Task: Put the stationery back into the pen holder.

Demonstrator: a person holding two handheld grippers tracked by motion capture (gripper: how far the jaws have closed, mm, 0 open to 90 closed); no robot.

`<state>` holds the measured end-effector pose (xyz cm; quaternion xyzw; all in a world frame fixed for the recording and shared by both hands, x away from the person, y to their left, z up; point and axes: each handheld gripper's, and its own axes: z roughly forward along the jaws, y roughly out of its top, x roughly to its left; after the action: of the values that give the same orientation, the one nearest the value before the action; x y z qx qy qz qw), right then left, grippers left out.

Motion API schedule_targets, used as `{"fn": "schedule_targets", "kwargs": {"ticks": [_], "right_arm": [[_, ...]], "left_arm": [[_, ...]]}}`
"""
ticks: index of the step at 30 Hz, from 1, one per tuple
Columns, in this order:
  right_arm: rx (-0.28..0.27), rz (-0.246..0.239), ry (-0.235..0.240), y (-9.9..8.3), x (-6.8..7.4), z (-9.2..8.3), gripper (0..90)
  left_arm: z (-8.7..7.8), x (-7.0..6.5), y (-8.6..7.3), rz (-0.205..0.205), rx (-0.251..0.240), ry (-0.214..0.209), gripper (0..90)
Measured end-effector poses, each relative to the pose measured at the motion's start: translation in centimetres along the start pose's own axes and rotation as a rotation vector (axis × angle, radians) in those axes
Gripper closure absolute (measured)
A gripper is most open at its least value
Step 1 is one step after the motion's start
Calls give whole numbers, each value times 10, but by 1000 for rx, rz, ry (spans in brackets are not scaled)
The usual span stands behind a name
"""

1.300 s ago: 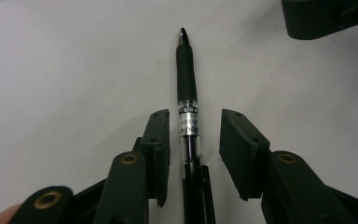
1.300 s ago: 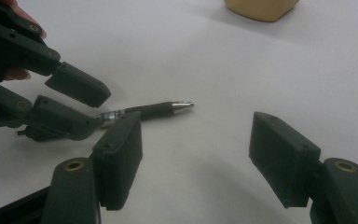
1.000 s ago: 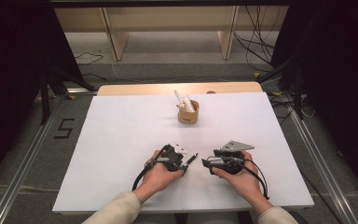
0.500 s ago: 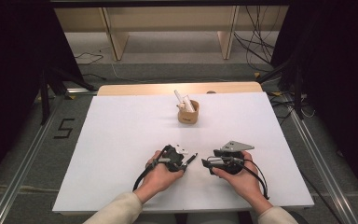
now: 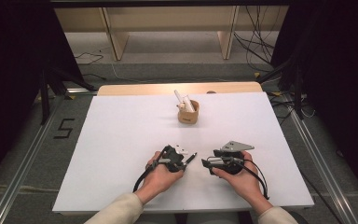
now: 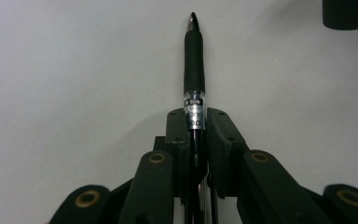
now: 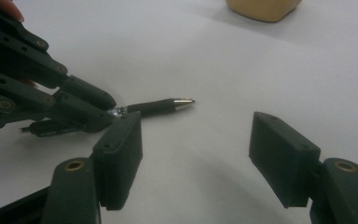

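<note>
Black pen (silver tip), white table

- We see the pen with a matt black rubbery grip, a clear glossy plastic barrel and a shiny metal tip.
- We find the jaws of the left gripper matt black plastic, with brass-coloured pivot rings.
- The tabletop looks to us like smooth, matt white paper.
- The cup looks like pale, matt wood.
</note>
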<state>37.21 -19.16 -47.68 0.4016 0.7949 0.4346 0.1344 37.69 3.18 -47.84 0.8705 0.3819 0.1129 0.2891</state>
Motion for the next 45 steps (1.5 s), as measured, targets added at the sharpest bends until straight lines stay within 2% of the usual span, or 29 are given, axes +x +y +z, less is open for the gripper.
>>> {"fn": "schedule_targets", "kwargs": {"ticks": [7, 23, 32, 40, 45], "right_arm": [[0, 0, -1, 0, 0, 0, 351], [-5, 3, -6, 0, -1, -2, 352], [-6, 5, -4, 0, -1, -2, 352], [-13, 19, 17, -1, 2, -1, 346], [-10, 40, 54, -2, 6, 1, 345]], "left_arm": [[0, -3, -1, 9, -10, 19, 795], [-2, -1, -7, 2, -49, 11, 798], [-11, 0, -11, -7, -97, 6, 799], [-23, -6, -15, -7, -156, -11, 798], [-31, -13, -21, -6, -175, -27, 798]]}}
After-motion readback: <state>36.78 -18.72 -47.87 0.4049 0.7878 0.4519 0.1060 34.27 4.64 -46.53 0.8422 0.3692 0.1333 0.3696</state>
